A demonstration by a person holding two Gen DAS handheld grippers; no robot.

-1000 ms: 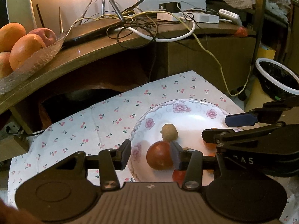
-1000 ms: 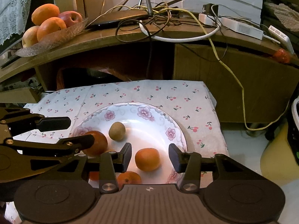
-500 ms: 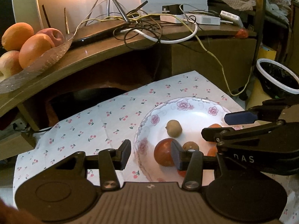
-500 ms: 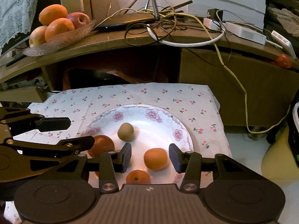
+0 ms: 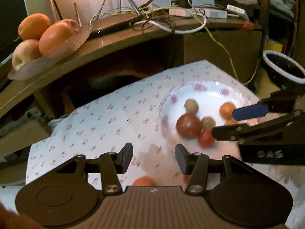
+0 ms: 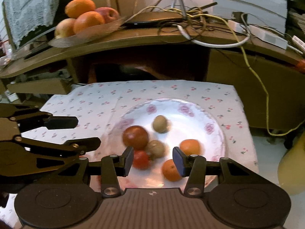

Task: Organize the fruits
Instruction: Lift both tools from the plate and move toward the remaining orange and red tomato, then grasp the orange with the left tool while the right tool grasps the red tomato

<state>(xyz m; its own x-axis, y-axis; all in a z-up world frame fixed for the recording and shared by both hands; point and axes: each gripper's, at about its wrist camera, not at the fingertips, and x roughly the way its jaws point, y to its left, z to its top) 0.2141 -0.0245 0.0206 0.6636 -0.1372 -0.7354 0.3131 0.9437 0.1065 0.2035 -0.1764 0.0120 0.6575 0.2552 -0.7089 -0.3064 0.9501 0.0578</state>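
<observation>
left wrist view, blurry, maybe an orange fruit (image 5: 144, 181) under the spread left tool (image 5: 154, 157), right tool (image 6: 153, 161) spread over plate (image 6: 198, 114)

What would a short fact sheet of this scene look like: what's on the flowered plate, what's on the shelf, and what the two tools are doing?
plate: on the cherry-print cloth
fruit on plate: big red one, small red one, two oranges, two brownish ones
shelf: glass dish of oranges and apples
left tool: open, holding nothing, over the cloth
right tool: open, holding nothing, over the plate
</observation>
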